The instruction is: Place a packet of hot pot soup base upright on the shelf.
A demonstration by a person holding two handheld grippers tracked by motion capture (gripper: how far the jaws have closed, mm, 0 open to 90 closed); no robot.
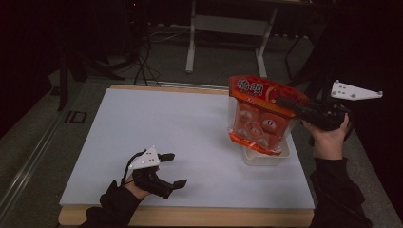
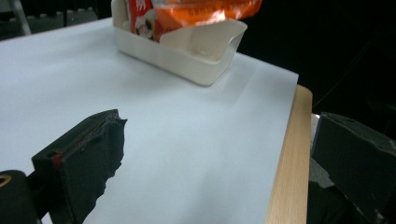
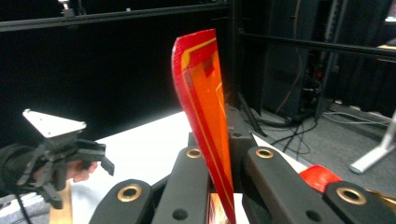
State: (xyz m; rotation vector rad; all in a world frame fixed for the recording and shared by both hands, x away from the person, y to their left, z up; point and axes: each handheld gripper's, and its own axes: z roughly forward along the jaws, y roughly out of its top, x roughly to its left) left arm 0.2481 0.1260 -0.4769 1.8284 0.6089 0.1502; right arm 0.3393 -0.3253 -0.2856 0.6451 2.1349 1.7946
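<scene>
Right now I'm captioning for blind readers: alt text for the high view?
The right hand-held gripper holds an orange snack bag above a white tray. The left hand-held gripper hovers open over the white table.

Light: dim, the room's edges dark
Floor (image 1: 43, 123): grey, along the left of the frame
Table (image 1: 190, 216): wooden, with a white sheet (image 1: 166, 128) over it
Stand (image 1: 228, 28): white legs, top centre
Cables (image 1: 142, 61): black, upper left, on the floor
</scene>
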